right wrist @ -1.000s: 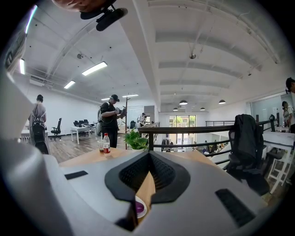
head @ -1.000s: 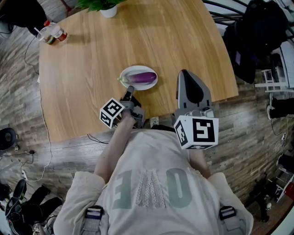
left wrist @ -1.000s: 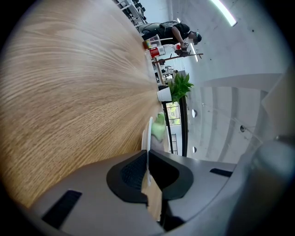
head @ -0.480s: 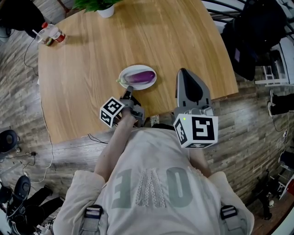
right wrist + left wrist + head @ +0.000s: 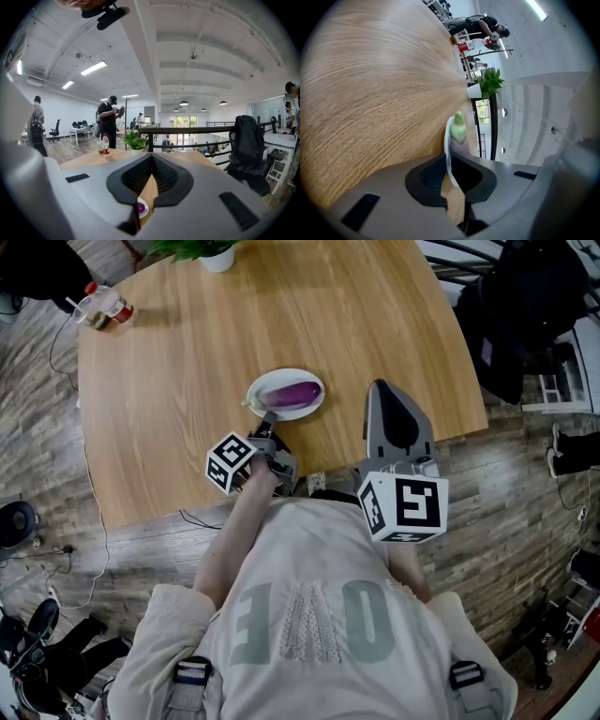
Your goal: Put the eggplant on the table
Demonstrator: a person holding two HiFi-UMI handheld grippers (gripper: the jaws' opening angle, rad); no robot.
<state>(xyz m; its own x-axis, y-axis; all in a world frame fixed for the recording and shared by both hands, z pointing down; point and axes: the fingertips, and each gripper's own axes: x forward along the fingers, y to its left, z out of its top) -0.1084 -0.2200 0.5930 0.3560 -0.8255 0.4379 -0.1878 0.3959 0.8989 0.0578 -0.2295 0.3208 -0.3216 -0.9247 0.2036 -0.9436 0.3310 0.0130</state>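
Note:
A purple eggplant (image 5: 298,392) with a green stem lies on a small white plate (image 5: 265,383) on the round wooden table (image 5: 187,381). My left gripper (image 5: 270,419) is shut, low over the table, with its tips at the plate's near rim. In the left gripper view the plate rim (image 5: 449,154) and the eggplant's green stem (image 5: 458,127) show just past the left gripper (image 5: 453,185). My right gripper (image 5: 379,390) hovers at the table's near right edge, shut and empty. In the right gripper view, through the slit of the right gripper (image 5: 149,187), the eggplant (image 5: 140,206) shows.
A potted plant (image 5: 211,251) stands at the table's far edge. A cup and a bottle (image 5: 103,307) sit at the far left corner. A black chair with a coat (image 5: 525,315) stands to the right. Cables (image 5: 66,549) run across the wooden floor.

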